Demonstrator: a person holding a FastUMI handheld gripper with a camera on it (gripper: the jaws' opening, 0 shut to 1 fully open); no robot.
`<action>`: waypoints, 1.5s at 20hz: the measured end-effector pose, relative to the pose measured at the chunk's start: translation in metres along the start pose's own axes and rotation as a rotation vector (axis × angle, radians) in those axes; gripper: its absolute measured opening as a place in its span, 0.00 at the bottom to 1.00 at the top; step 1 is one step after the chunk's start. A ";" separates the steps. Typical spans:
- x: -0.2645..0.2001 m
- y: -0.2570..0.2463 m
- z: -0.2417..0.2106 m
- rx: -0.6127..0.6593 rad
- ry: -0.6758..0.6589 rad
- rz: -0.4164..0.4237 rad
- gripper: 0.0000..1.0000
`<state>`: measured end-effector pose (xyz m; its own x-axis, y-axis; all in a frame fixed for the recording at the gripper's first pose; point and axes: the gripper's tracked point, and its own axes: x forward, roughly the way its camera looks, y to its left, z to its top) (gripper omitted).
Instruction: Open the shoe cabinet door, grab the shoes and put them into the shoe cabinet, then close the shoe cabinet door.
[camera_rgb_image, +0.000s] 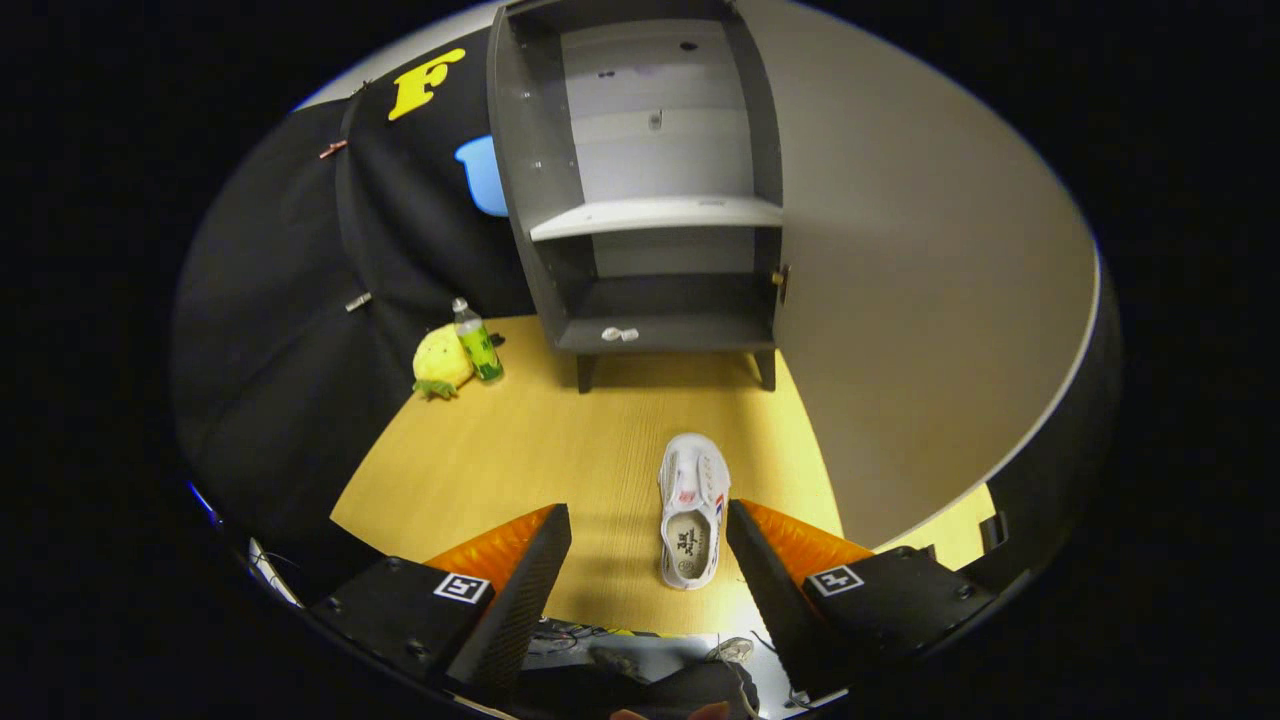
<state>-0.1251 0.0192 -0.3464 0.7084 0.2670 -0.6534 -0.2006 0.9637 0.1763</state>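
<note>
Gripper (648, 520): two wedge-shaped fingers w/ ribbed, textured inner faces; jaws set wide apart.
Finger mounts: black blocks, one per side, rounded corners.
Markings: square black-on-white fiducial tag atop each block.
Fasteners: small dark screws on block tops.
Cables: thin wires bundled beneath the blocks.

1. The shoe cabinet (655, 190) stands on the table (520, 450) at its far end, against the booth wall.
2. Its door (930, 300) is swung open to the cabinet's right.
3. A shelf (655, 215) sits inside, above the bottom compartment.
4. A small object (620, 334) lies on the cabinet's bottom board.
5. The shoe (692, 508) lies on the table in front of the cabinet, well apart from it.
6. A bottle (477, 341) and a plush toy (441, 362) stand left of the cabinet, touching each other.
7. The gripper (648, 525) is in front of the cabinet, fingers spread, the shoe between them, nearer the right finger.
</note>
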 end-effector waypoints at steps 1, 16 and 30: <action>0.014 0.000 -0.011 -0.001 0.024 0.001 0.99; 0.179 -0.022 -0.096 0.050 0.004 -0.083 0.53; 0.222 -0.036 -0.063 0.018 -0.200 -0.066 0.06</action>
<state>-0.0033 0.0437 -0.5436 0.8400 0.1973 -0.5054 -0.1381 0.9786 0.1523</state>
